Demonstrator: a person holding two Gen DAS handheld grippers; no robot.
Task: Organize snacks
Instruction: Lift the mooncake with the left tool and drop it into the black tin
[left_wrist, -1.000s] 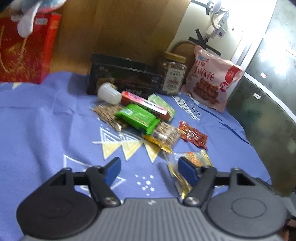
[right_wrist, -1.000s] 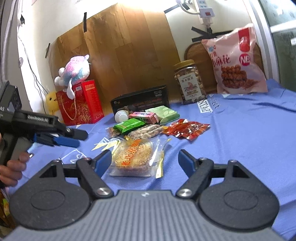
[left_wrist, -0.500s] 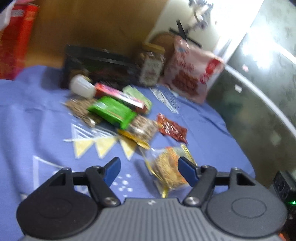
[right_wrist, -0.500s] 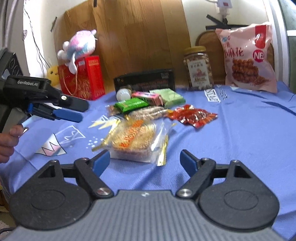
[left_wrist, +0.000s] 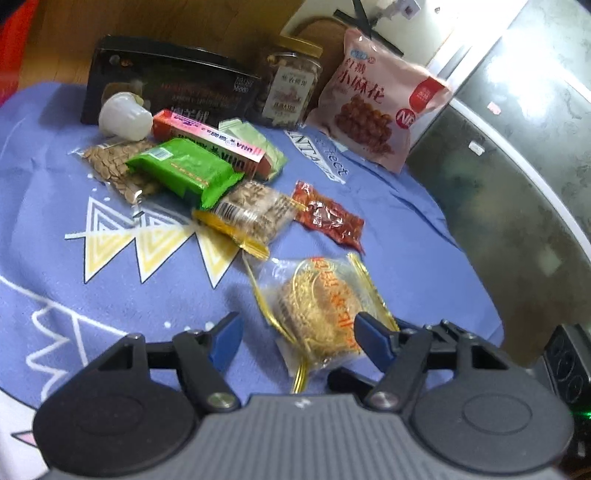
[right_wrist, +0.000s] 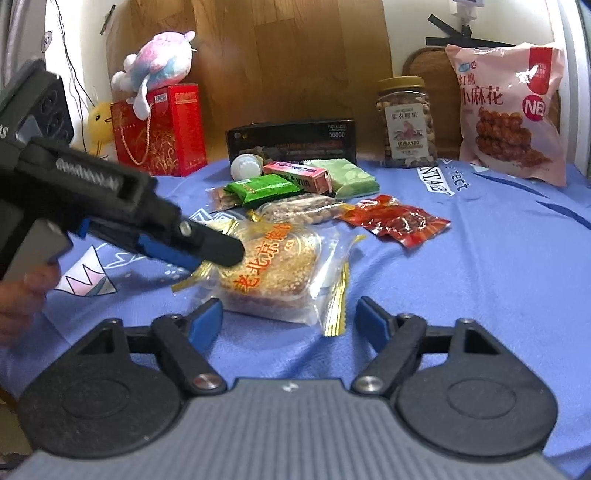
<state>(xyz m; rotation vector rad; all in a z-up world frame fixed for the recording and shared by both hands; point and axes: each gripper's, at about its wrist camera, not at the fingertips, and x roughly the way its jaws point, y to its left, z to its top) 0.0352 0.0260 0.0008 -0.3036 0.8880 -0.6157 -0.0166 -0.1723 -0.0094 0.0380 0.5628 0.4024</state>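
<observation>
- Left tongs (left_wrist: 297, 338): blue pads spread wide apart, gripping nothing. Seen from the right wrist view they (right_wrist: 207, 254) reach in from the left edge, tip over the left edge of the clear pastry packet (right_wrist: 280, 273).
- Pastry packet (left_wrist: 321, 314): clear wrap, gold trim, orange print, round crumbly cake inside. It lies flat on the blue cloth (left_wrist: 74, 236) covering the table, between the left pads and nearer the right one, which overlaps its edge.
- Right tongs (right_wrist: 290, 323): pads apart, nothing between them; the packet sits just ahead of the gap.
- Snack pile behind the packet, left to right: white cup (left_wrist: 123, 118) on its side, clear seed bag (left_wrist: 110, 166), green wrapper (left_wrist: 184, 171) overlapping the seed bag, pink-and-red box (left_wrist: 210, 146), pale green packet (right_wrist: 349, 177), nut bar in clear wrap (left_wrist: 255, 212), red packet (left_wrist: 328, 218) lying apart to the right.
- Back row: red gift bag (right_wrist: 159, 129) with a plush toy (right_wrist: 159, 64) on top, black box (left_wrist: 166, 85), nut jar (left_wrist: 288, 88), upright pink bag (left_wrist: 376, 101) leaning at the far right.
</observation>
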